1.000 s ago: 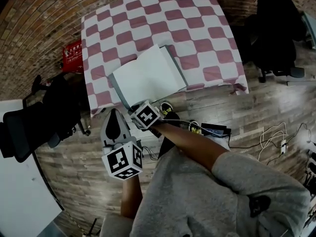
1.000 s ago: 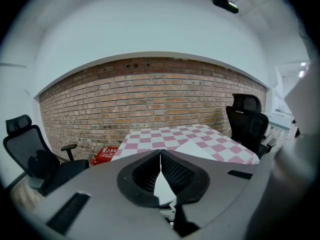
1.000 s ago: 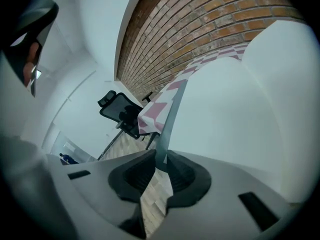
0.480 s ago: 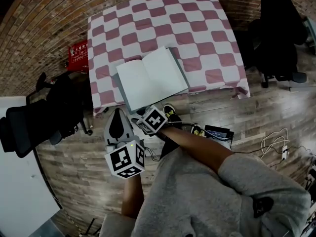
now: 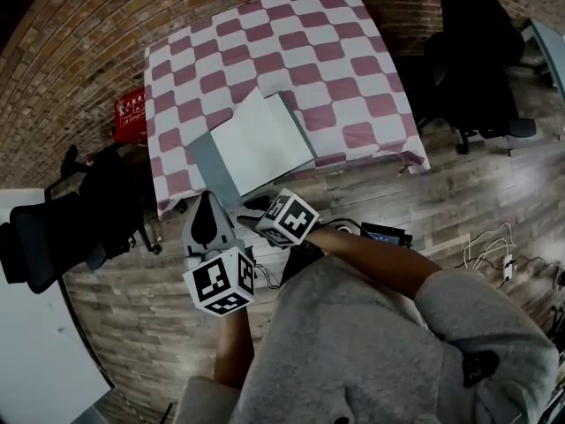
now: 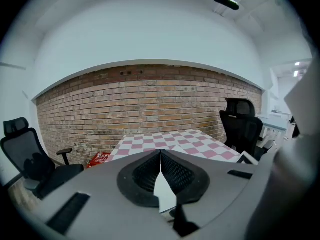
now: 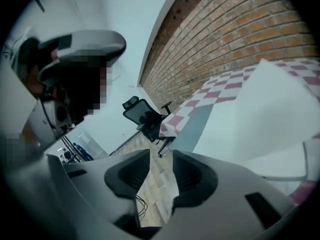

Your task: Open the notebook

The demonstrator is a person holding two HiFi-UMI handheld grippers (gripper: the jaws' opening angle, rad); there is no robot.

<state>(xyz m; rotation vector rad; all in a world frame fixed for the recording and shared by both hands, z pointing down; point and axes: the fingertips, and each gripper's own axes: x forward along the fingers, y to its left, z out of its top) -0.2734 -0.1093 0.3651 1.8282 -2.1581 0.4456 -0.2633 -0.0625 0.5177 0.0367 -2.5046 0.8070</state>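
The notebook [image 5: 256, 144] is laid on the table [image 5: 291, 42], near its front left corner. A box [image 5: 130, 113] is set on the floor [image 5: 459, 193] left of the table. The right chair [image 5: 477, 60] is placed beside the table's right edge, the left chair [image 5: 44, 237] nearer, front-left.

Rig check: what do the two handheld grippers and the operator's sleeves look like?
The left gripper and right gripper are grey shells with black ribbed pads. Each carries a white cube of black square markers. Grey sweatshirt, forearms bare.
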